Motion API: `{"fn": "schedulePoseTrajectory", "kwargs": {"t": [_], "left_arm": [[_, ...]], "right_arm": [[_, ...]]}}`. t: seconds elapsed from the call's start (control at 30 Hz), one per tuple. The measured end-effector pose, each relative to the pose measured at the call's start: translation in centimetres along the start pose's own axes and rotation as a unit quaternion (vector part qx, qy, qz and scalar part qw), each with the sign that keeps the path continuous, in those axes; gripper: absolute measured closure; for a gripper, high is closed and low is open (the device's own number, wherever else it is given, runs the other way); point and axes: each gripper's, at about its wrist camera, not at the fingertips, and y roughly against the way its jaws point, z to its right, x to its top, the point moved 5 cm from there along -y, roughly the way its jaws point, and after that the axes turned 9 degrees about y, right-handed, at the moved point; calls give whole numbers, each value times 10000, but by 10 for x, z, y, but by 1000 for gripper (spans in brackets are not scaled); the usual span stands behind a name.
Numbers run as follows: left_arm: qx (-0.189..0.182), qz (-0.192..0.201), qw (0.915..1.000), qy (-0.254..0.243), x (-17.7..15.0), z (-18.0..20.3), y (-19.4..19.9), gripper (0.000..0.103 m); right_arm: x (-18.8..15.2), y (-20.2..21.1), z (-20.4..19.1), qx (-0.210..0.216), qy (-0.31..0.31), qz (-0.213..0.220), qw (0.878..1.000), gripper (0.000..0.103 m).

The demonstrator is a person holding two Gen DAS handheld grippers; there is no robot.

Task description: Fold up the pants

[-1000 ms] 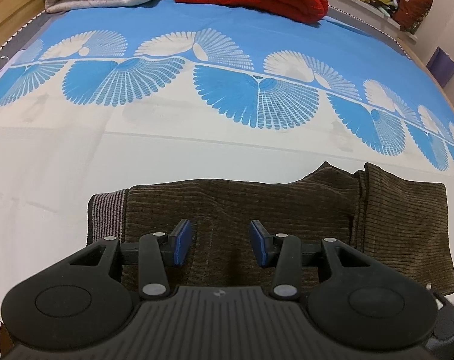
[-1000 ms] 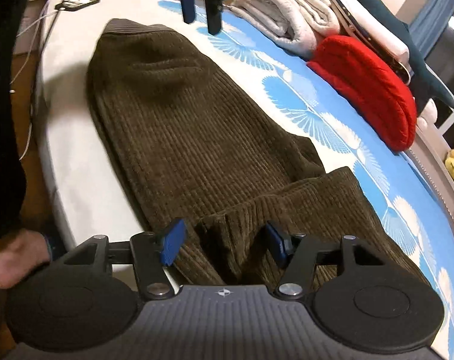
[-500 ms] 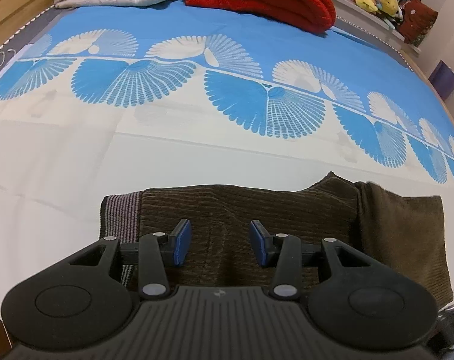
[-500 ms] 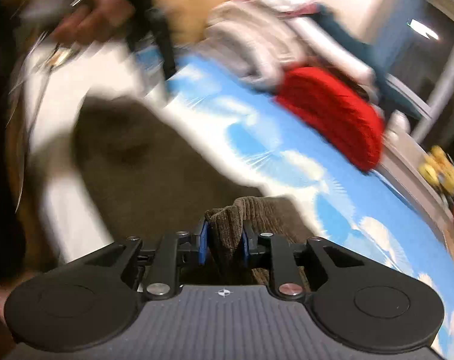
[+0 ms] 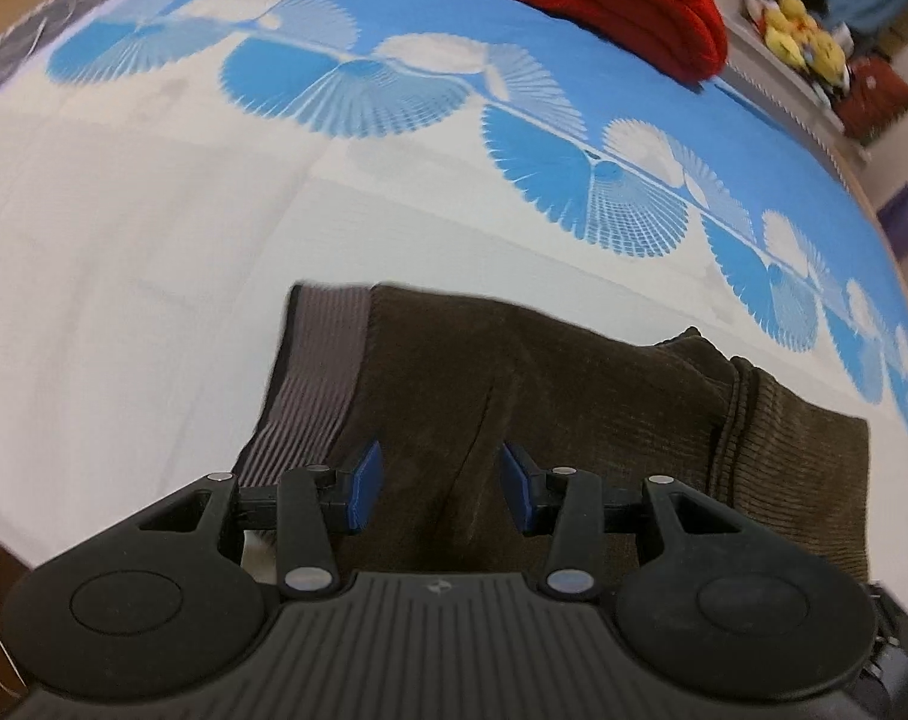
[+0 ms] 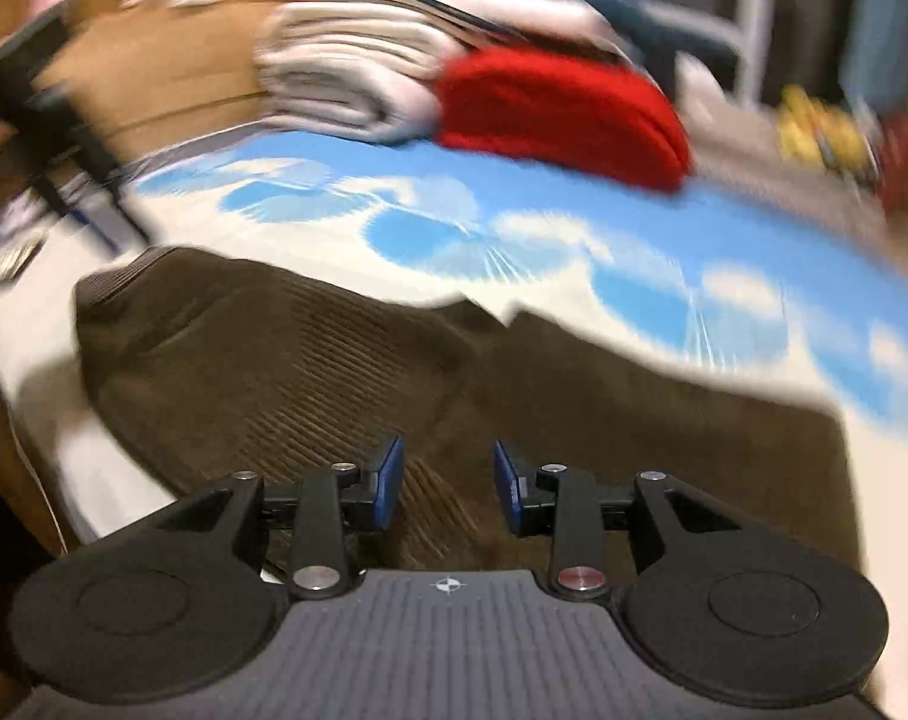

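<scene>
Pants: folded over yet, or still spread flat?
Folded over. The brown pants show a doubled layer edge on their right part, lying on the bedsheet; both grippers are open above them.

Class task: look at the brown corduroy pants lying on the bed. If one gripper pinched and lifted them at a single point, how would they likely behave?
The pants would probably droop: they already lie creased and folded over themselves on the bedsheet. The ribbed cloth probably grips the pads rather than slipping. The thick folded layers suggest some weight. Both the left gripper and right gripper are open.
</scene>
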Motion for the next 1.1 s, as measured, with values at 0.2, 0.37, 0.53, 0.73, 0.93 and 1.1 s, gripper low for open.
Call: {"fn": "schedulePoseTrajectory", "kwargs": {"t": [0.2,0.37,0.53,0.73,0.93,1.1], "left_arm": [[-65,-223,9941,1056,-31,-52,2,50],[13,-324,9842,1738,-45,-79,-12,45],[191,-416,9760,2128,-50,-87,-38,39],[224,45,9782,2066,-50,-73,-57,21],[488,527,9823,1731,-53,-59,-59,46],[708,791,9824,1537,-53,-45,-43,70]], "right_arm": [[-30,-32,-22,58,768,-944,9926,72],[-15,-29,-10,210,212,-688,9972,72],[-28,-42,-12,239,520,-1145,9918,73],[15,3,48,192,-520,-166,9983,69],[24,23,136,-128,-764,178,9968,50],[-36,9,182,-753,-1646,-480,9823,50]]}}
